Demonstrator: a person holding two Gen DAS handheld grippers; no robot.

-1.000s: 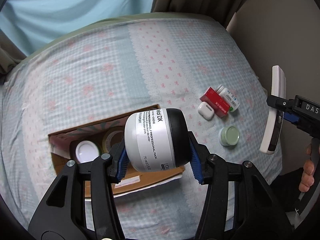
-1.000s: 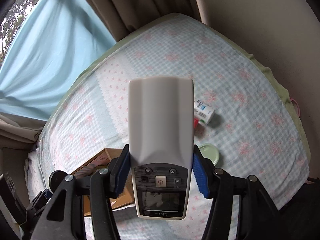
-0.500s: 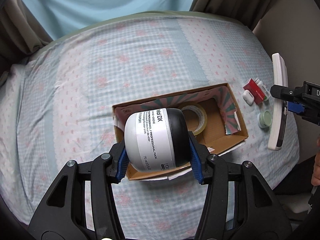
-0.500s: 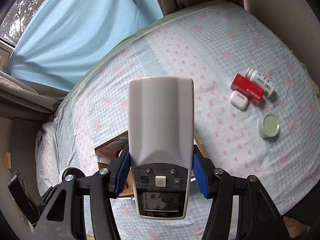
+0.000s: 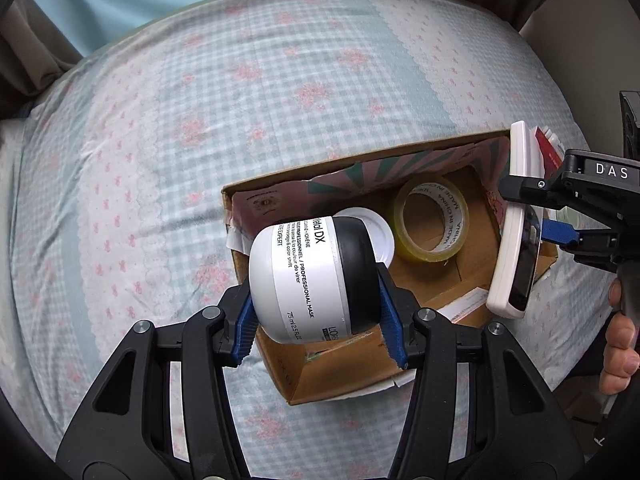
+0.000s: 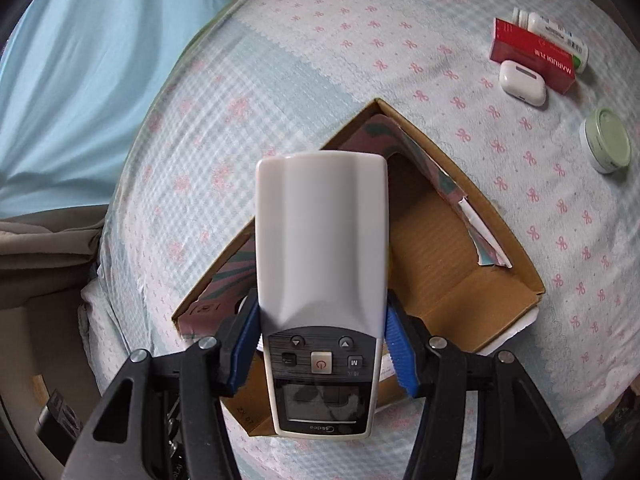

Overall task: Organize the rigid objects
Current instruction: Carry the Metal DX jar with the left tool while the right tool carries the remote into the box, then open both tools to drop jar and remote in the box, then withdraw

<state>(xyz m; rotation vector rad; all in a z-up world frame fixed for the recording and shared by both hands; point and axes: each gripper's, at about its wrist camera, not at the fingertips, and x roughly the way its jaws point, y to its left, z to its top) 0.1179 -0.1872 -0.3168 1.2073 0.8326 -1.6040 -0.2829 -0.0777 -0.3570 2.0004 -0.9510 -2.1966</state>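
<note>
With both loads over the box [image 5: 432, 292], left gripper [image 5: 316, 312] clamps the jar [image 5: 304, 280], right gripper [image 6: 322, 346] clamps the remote [image 6: 322, 248]; next, lower and release inside.

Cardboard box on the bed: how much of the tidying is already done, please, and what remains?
Done: the cardboard box already holds a tape roll and a white-lidded jar. In hand: the left gripper grips a hair mask jar and the right gripper grips a remote control, both over the box. Left on the bedsheet: a red box, a white bottle, an earbud case and a green-lidded jar.
</note>
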